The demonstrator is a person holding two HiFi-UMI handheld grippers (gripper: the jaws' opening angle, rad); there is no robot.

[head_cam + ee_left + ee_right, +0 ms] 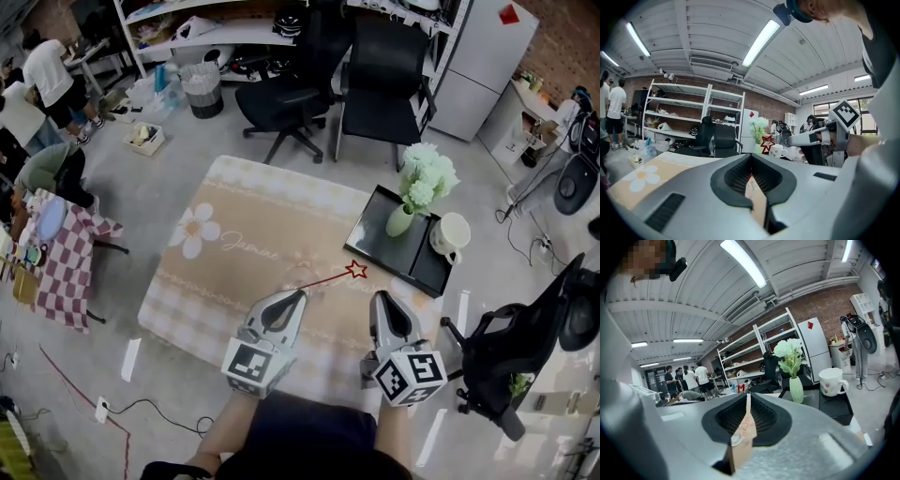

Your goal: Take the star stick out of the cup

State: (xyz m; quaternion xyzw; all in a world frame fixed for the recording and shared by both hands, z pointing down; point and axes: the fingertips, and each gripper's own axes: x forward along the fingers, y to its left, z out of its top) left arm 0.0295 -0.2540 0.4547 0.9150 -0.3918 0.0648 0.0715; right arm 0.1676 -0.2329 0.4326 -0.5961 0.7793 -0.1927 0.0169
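1. Your left gripper [298, 295] was one of the two things closest to you. Its jaws were pressed together on the thin end of the star stick [355, 270].
2. That stick was already out of the cup [452, 234]. It poked out of the jaws over the table [234, 281], with its red star at the far end. The star was near the edge of the black tray [370, 239].
3. The cup stood on that tray, beside the green vase [399, 221] with flowers. The cup and the star were not touching.
4. Your right gripper [382, 298] was just beside the left one. Its jaws were together, with nothing between them. It was not helping to hold anything.
5. I think the stick was very light. It looked as thin as a wire, so a hard squeeze or a bump could bend or snap it.
6. The star looked like an open outline, not a solid piece. It was not a good place to grab. The straight part of the stick was the safe place to hold.
7. You held it right at the end, so the long free part could wobble. A hold nearer the middle would have been steadier.
8. A stick this thin and smooth could also roll or slip between the pads. A firm, gentle pinch and slow moves suited it best.
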